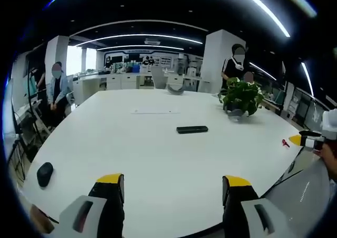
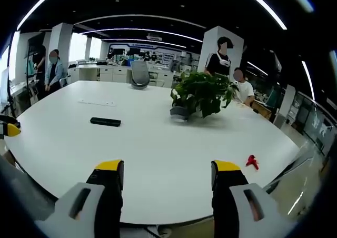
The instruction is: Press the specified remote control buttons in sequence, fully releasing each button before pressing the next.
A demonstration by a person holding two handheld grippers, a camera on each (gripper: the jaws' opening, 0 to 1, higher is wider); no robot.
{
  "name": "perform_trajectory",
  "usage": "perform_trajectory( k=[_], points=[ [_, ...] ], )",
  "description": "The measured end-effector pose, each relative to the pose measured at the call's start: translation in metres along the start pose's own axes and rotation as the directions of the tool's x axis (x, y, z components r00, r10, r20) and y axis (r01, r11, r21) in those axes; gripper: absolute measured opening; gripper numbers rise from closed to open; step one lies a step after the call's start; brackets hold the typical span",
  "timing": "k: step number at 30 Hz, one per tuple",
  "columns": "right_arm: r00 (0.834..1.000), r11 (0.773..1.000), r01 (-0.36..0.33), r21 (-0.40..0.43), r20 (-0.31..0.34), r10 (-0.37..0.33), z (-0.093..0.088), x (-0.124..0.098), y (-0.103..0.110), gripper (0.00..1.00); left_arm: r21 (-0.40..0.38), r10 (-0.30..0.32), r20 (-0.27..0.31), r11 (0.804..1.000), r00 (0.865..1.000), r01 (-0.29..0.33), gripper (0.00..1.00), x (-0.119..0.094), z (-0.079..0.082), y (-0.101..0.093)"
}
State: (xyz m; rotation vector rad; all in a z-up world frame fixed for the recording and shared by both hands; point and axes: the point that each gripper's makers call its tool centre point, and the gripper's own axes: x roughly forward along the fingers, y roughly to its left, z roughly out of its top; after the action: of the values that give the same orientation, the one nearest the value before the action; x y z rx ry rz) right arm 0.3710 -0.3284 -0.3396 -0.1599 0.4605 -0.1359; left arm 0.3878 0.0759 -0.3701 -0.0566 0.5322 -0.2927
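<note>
Remote control (image 1: 192, 129): slim, dark, flat on the white table (image 1: 158, 159), mid-surface, well ahead of both grippers. Probably light, rigid, prone to sliding (press straight down). Left gripper (image 1: 172, 188) and right gripper (image 2: 166, 175): jaws parted, empty.

We stood at a large white table (image 1: 158, 159) in an open office. Curved light strips (image 1: 142, 37) ran across a dark ceiling, white square pillars (image 2: 216, 43) rose behind, and bright windows (image 1: 79, 59) glowed far left. White counters (image 1: 121, 80) and a grey chair (image 2: 139, 72) lined the back.
</note>
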Motion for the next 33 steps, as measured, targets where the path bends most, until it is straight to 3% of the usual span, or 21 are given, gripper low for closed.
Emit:
perform_trajectory(
  k=[7, 12, 15, 27, 33],
  points=[
    [1.000, 1.000, -0.011, -0.018, -0.018, 0.011, -0.003, 0.002, 0.003, 0.69, 0.040, -0.062, -0.016, 0.997, 0.998, 0.062, 0.73, 0.003, 0.005, -0.006],
    [1.000, 1.000, -0.015, -0.026, -0.027, 0.015, -0.004, 0.002, 0.004, 0.68, 0.113, -0.100, -0.020, 0.988, 0.995, 0.102, 0.67, 0.013, 0.020, -0.009],
    [0.999, 0.999, -0.012, -0.031, -0.034, 0.011, -0.005, 0.002, 0.004, 0.68, 0.173, -0.130, -0.040, 0.976, 0.991, 0.135, 0.60, 0.021, 0.026, -0.012],
    [0.999, 0.999, -0.014, -0.034, -0.051, 0.012, -0.008, 0.004, 0.005, 0.66, 0.269, -0.213, -0.086, 0.936, 0.973, 0.228, 0.59, 0.052, 0.056, -0.024],
    [0.998, 0.999, -0.014, -0.029, -0.060, 0.012, -0.009, 0.003, 0.005, 0.62, 0.350, -0.216, -0.097, 0.906, 0.971, 0.237, 0.58, 0.070, 0.074, -0.027]
  ],
)
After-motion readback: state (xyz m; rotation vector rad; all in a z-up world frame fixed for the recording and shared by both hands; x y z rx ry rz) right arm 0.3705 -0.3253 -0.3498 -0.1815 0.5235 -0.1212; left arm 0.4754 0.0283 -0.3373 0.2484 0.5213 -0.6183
